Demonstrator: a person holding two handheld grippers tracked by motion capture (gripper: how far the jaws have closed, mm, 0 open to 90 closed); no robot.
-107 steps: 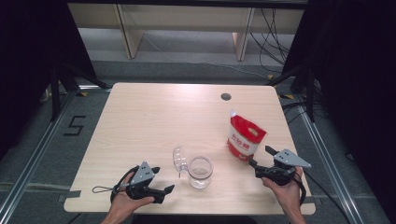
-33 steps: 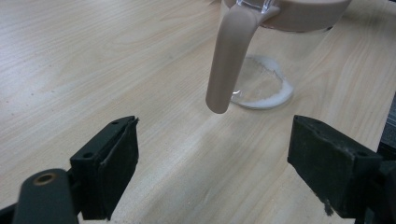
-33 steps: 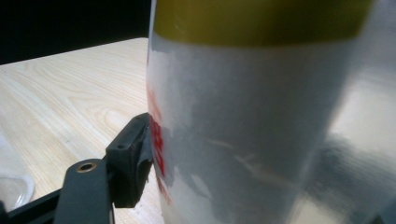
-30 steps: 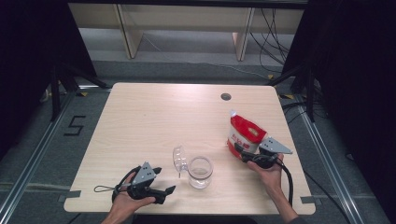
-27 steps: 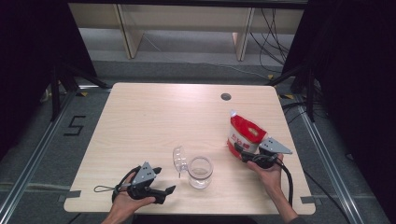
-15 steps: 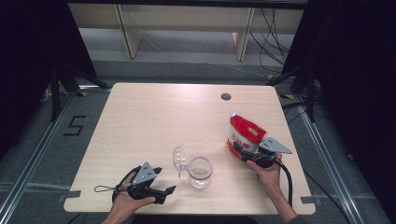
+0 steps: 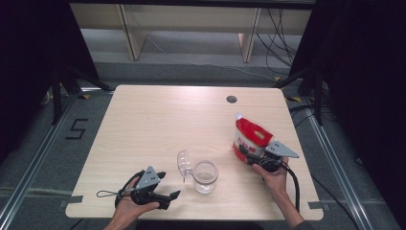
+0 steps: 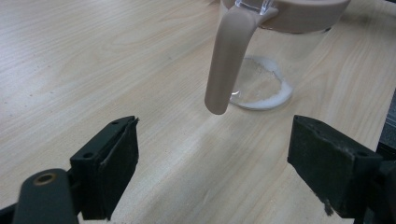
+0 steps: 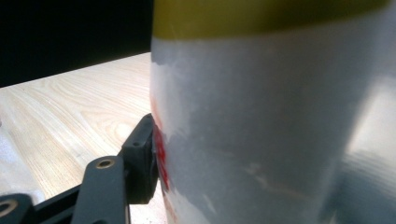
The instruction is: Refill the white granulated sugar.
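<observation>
A red and white pouch (image 7: 250,135) stands on the right of the table (image 7: 158,120). My right gripper (image 7: 245,152) is shut on its lower part. In the right gripper view the pouch (image 9: 275,121) is very close, and one black finger (image 9: 140,161) presses on its side while the other is hidden behind it. A clear glass jar (image 7: 205,176) with its lid (image 7: 184,163) swung open stands at the front middle. My left gripper (image 7: 167,191) rests open near the front edge, left of the jar. Ahead of its spread jaws, the jar (image 8: 266,79) holds a little white powder.
A small round hole (image 7: 231,99) sits in the tabletop at the back right. Wooden shelf legs (image 7: 129,28) and cables stand beyond the far edge. Metal floor rails (image 7: 335,158) run along both sides of the table.
Since the oldest frame my right gripper has moved forward and left onto the pouch and closed on it. Over the last second nothing has shifted. The left gripper stays put.
</observation>
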